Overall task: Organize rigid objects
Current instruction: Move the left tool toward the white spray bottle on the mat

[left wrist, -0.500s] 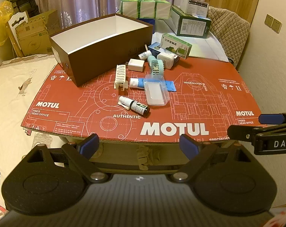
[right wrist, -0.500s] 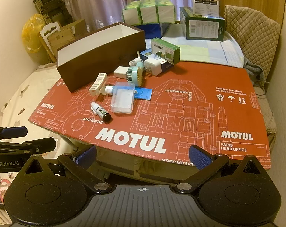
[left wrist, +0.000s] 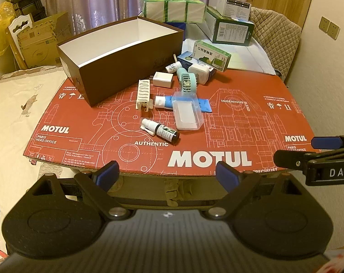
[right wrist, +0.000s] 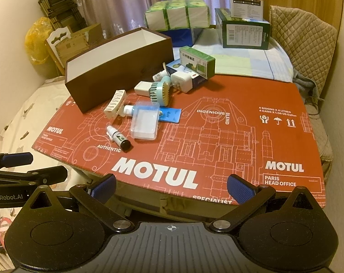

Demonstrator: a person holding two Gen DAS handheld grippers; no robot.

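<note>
From the left wrist camera, the left gripper (left wrist: 166, 176) hangs at the near edge of the red cardboard sheet (left wrist: 251, 118), jaws spread wide with nothing between them. The brown box (left wrist: 126, 68) stands open at the far left of the sheet, its white inside bare. Beside it lies a loose cluster — a white comb-like rack (left wrist: 144, 94), a white charger cube (left wrist: 163, 79), a mint handheld fan (left wrist: 186, 80), a clear plastic case (left wrist: 187, 113) lying over a blue tube (left wrist: 165, 102), and a small dark spray bottle (left wrist: 160, 132) nearest the camera. From the right wrist camera, the right gripper (right wrist: 172, 185) also sits at the near edge, jaws wide and empty; the same cluster lies left of centre, and a green carton (right wrist: 197, 61) rests behind it.
</note>
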